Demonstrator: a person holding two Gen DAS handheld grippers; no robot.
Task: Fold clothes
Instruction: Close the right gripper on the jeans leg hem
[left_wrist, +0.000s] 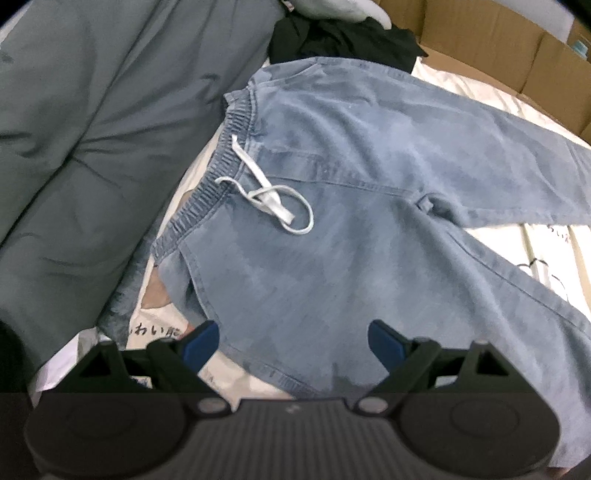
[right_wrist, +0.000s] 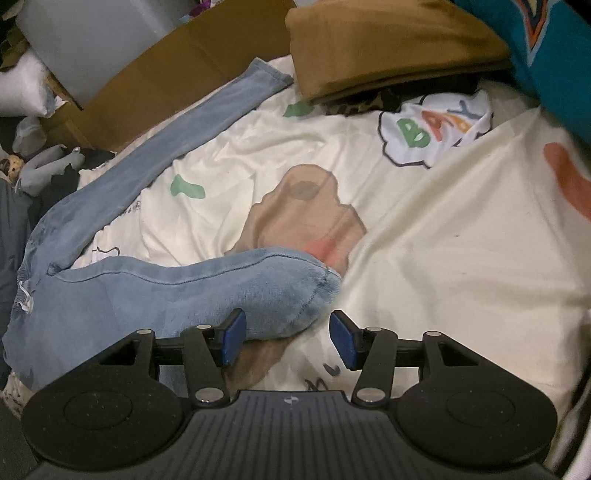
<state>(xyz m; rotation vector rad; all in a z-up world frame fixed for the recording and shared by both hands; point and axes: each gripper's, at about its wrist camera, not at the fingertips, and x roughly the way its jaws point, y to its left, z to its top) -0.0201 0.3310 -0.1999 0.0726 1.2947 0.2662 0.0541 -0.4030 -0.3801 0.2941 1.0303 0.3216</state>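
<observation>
Blue-padded jaws of the left gripper (left_wrist: 291, 338) stand apart, released, over the hip edge of the light denim trousers (left_wrist: 369, 206). These lie spread on the printed bed sheet (right_wrist: 424, 236), legs splayed away from the waistband (left_wrist: 207, 192). Jaws of the right gripper (right_wrist: 286, 338) are released too, at the near leg's hem (right_wrist: 295, 291). For a good fold, I think each side should take a full pinch of cloth. Trouser parts beside the waistband are cut off.
</observation>
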